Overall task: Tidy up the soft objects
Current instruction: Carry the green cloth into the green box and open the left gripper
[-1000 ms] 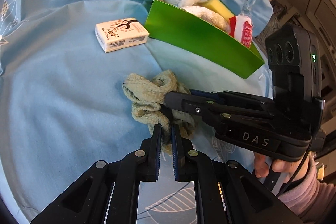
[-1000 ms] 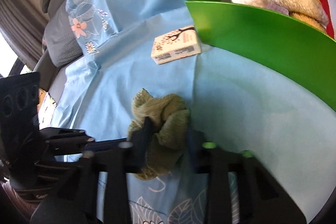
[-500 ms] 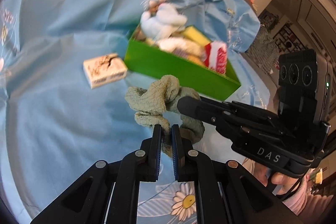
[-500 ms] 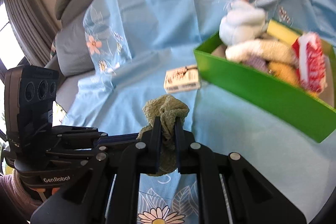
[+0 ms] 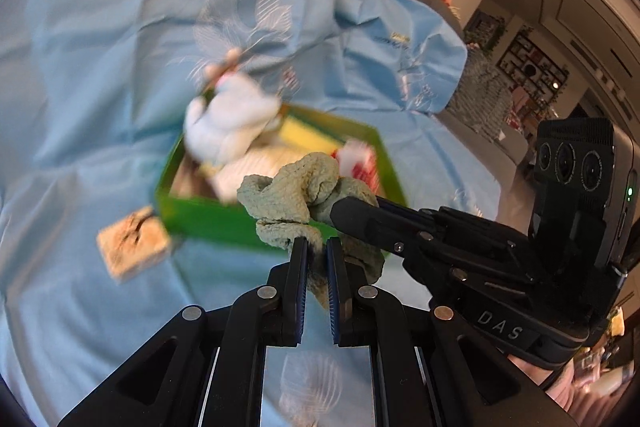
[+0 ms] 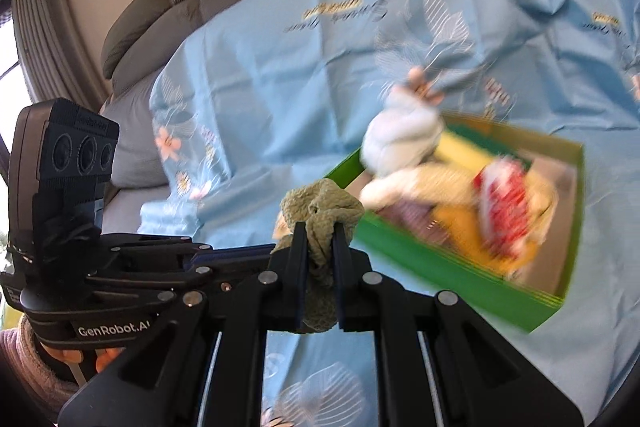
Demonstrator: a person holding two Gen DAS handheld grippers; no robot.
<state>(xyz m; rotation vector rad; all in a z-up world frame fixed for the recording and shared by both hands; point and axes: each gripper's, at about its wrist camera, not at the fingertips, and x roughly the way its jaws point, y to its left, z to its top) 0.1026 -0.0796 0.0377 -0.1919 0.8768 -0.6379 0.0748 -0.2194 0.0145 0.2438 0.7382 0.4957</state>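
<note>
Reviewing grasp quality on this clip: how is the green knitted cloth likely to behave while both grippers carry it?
The green cloth looks floppy: it bunches and droops around the left gripper and right gripper. Probably light, since it hangs from thin pinches. Its knit texture likely resists slipping.

White letters "DAS" stood on the black plastic body of the right gripper [image 5: 356, 215], seen from the left wrist cam. "GenRobot.A", cut off after that, stood on the black body of the left gripper [image 6: 236, 251], seen from the right wrist cam. Gold script on the light blue cloth sheet [image 6: 280, 75] was too blurred to read; same w/ the small cream box [image 5: 132, 247].
</note>
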